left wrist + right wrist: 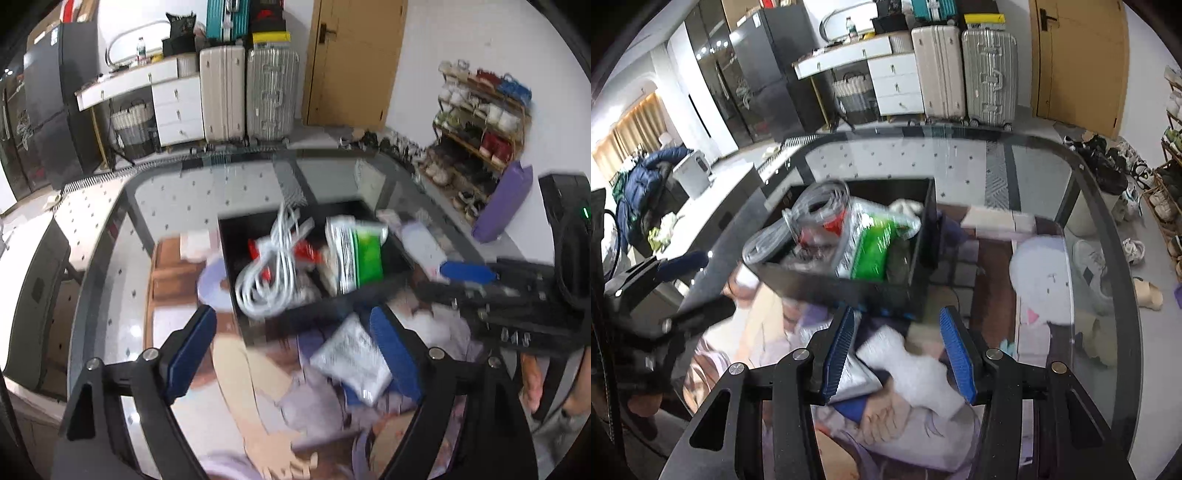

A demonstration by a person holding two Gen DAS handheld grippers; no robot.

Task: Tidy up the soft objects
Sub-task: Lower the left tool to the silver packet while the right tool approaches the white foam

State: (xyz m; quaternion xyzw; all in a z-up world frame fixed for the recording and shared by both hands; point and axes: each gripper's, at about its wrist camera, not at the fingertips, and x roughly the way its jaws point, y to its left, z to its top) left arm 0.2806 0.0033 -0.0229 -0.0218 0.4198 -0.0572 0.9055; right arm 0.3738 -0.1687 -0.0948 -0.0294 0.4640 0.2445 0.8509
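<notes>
A black open box (317, 314) (849, 288) stands on the glass table. It holds a coiled white cable (269, 273) (798, 229), a green-and-white packet (354, 254) (871, 247) and red items. My left gripper (295, 343) is open, just in front of the box, with a white-and-blue soft pouch (351, 358) by its right finger. My right gripper (897, 354) is open over that pouch (857, 376) and a white soft cloth (923, 373). The right gripper also shows at the right of the left wrist view (469, 273).
A printed mat (258, 373) (923, 443) covers the table under the box. A pale lilac item (1038, 269) lies at the right of the box. Suitcases (251, 92), a white desk (140, 77), a door (351, 59) and a shoe rack (480, 122) stand beyond.
</notes>
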